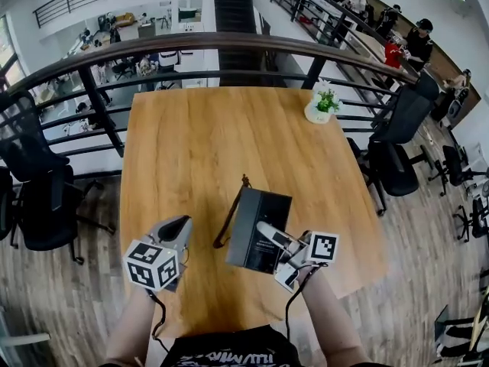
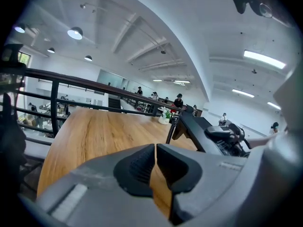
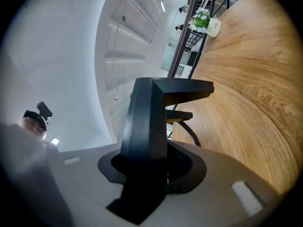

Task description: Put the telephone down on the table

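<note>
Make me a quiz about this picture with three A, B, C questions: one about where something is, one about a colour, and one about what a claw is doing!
1. Where on the wooden table does the potted plant stand?
A. in the middle
B. at the near left corner
C. at the far right corner

2. What colour is the telephone?
A. black
B. white
C. red

3. What is the right claw doing?
A. standing open and empty
B. shut on the telephone
C. shut on the potted plant

Answers:
1. C, the head view shows it by the far right edge.
2. A, its body is black in every view.
3. B, the right gripper view shows the pads pressing on the telephone's body.
</note>
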